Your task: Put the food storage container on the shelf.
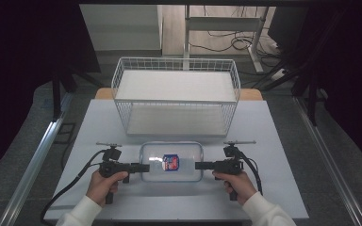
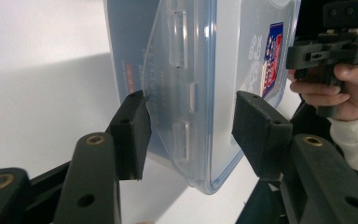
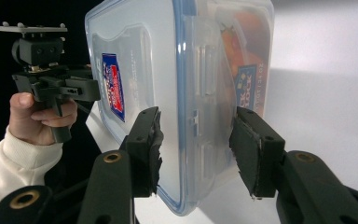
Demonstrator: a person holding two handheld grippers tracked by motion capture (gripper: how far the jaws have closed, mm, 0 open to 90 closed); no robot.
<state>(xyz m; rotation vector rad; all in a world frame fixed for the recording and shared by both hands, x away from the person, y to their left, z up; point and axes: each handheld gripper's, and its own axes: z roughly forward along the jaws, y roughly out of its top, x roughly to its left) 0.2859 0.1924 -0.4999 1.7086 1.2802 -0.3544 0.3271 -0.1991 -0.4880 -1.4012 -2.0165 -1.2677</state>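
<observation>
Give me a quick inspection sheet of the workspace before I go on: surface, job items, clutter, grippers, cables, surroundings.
Surface: pale table, bare around the items.
Job's things: clear lidded plastic container with a red and blue label, near the front edge; white wire basket behind it, nothing seen inside.
Clutter: nothing seen.
Grippers: left gripper at the container's left end, right gripper at its right end; in each gripper view the jaws straddle the end with gaps, not clamped.
Cables: one black cable trails from the left gripper, another from the right.
Surroundings: dark curtains on both sides, desk frame and floor cables beyond the table.
</observation>
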